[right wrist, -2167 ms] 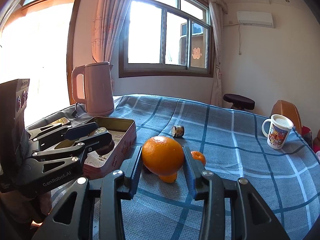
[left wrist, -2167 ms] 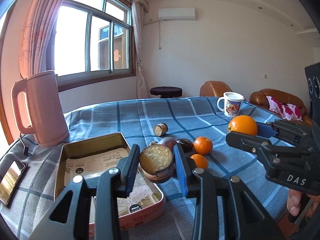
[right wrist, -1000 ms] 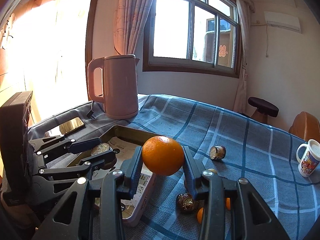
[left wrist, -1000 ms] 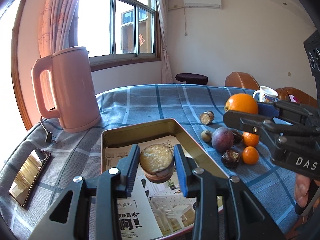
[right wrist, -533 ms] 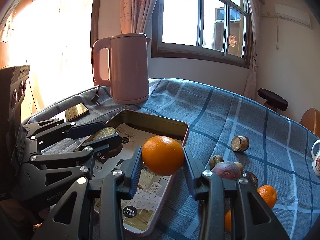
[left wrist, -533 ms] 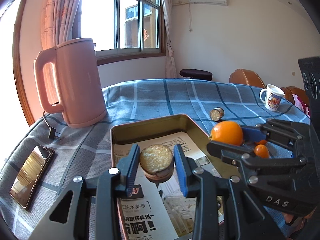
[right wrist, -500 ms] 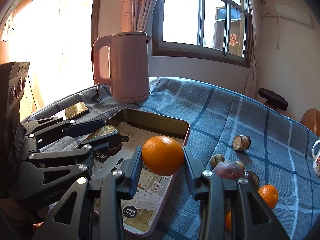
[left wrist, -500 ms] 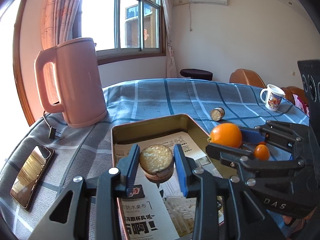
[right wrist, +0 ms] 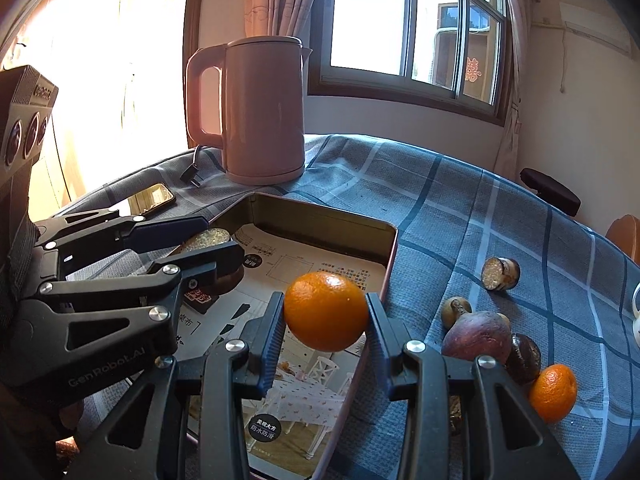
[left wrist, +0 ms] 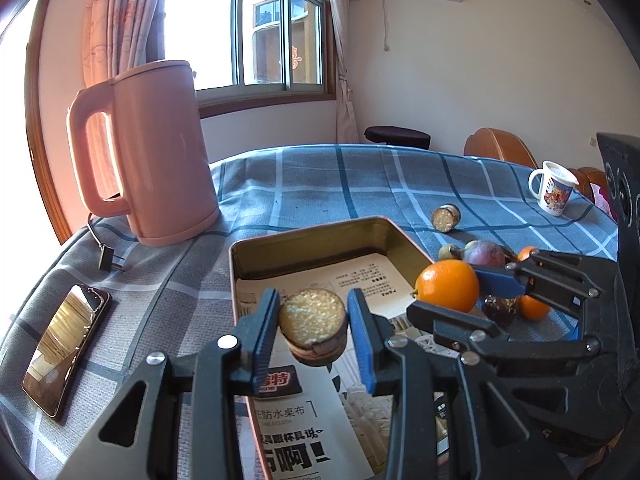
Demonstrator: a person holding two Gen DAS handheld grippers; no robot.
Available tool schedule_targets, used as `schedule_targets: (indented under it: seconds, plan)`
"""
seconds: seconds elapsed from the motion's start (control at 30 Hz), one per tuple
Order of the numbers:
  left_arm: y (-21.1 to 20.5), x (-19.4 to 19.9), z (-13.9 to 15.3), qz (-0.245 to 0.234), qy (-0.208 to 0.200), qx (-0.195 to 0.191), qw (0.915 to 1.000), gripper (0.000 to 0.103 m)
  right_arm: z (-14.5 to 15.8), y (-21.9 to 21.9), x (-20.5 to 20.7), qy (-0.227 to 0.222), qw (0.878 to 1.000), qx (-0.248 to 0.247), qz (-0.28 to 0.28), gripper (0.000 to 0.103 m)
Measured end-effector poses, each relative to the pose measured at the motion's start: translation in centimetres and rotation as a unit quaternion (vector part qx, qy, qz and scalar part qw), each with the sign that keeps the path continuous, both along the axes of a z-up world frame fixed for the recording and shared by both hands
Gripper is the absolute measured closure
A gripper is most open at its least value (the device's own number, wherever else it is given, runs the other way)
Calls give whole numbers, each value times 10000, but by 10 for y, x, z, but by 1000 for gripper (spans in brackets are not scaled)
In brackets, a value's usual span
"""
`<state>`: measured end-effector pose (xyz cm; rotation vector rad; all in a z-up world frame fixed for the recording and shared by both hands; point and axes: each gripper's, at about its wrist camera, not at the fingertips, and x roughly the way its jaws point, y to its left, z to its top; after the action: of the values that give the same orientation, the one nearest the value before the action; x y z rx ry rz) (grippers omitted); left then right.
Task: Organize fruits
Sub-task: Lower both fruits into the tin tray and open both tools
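My left tongs (left wrist: 313, 322) pinch a halved brown passion fruit with a yellow seedy cut face (left wrist: 312, 326); it sits squarely between the two pads, cut face up, held above the near half of the rectangular gold-coloured metal tin lined with printed paper (left wrist: 256, 254). My right tongs (right wrist: 326, 314) are clamped on a round orange (right wrist: 326, 311), gripped on both sides by the pads, hanging over the tin's right rim (right wrist: 390, 252). In the left wrist view the right tongs (left wrist: 448, 294) reach in from the right, the orange (left wrist: 447, 291) just above the tin's right edge.

On the blue checked cloth of the table (right wrist: 460, 216), to the right of the tin, lie another halved passion fruit (right wrist: 500, 274), a purple-red whole passion fruit (right wrist: 476, 336), a small brownish fruit (right wrist: 454, 312) touching it, a dark wrinkled fruit (right wrist: 524, 358) and a small tangerine (right wrist: 554, 392). A pink electric kettle (right wrist: 262, 110) stands beyond the tin, and a phone with a glossy screen (left wrist: 64, 350) lies to its left.

Compared with a second ago, the orange has come down and in from over the loose fruits to the tin's rim. The left tongs and their half fruit have barely shifted over the tin. Neither grip has changed.
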<state>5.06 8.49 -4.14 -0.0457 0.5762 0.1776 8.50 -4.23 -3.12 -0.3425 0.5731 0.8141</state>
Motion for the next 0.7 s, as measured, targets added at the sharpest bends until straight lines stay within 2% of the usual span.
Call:
schedule_targets:
  seconds: [0.7]
  plan:
    - [3,2,-3,120,109,-10,9999,66,-3,6,-1,-45,9999,-161,22,62]
